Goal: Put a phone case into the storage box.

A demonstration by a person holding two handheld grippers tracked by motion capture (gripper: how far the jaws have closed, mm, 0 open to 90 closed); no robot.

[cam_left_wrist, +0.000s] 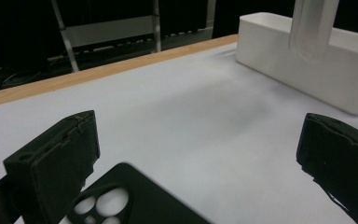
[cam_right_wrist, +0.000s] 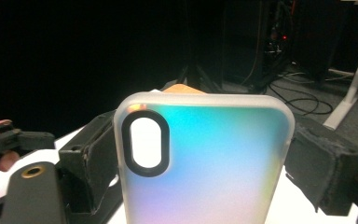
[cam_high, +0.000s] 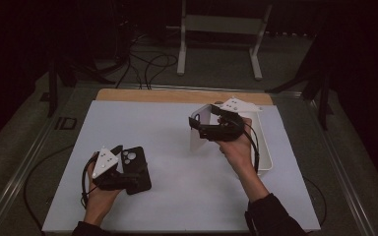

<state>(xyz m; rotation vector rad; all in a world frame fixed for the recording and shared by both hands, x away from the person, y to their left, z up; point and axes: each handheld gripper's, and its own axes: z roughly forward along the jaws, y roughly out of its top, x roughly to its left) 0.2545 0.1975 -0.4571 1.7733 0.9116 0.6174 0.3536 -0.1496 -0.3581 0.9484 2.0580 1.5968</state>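
A white mat [cam_high: 177, 196] is covering the table in a dark room. The right gripper [cam_right_wrist: 205, 158] is pinching an iridescent phone case [cam_right_wrist: 205, 168] upright between its jaws, its long axis running along them; the left gripper [cam_left_wrist: 196, 158] is hovering spread over a black phone case [cam_left_wrist: 130, 200].

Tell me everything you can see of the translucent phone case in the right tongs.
The translucent phone case is frosted plastic with an iridescent blue-to-pink sheen, rounded corners and a black-rimmed oval camera cutout near one top corner. The right tongs hold it upright above the white mat, its lower edge close to the mat, with a black jaw at each long side. It hangs beside the white bin.
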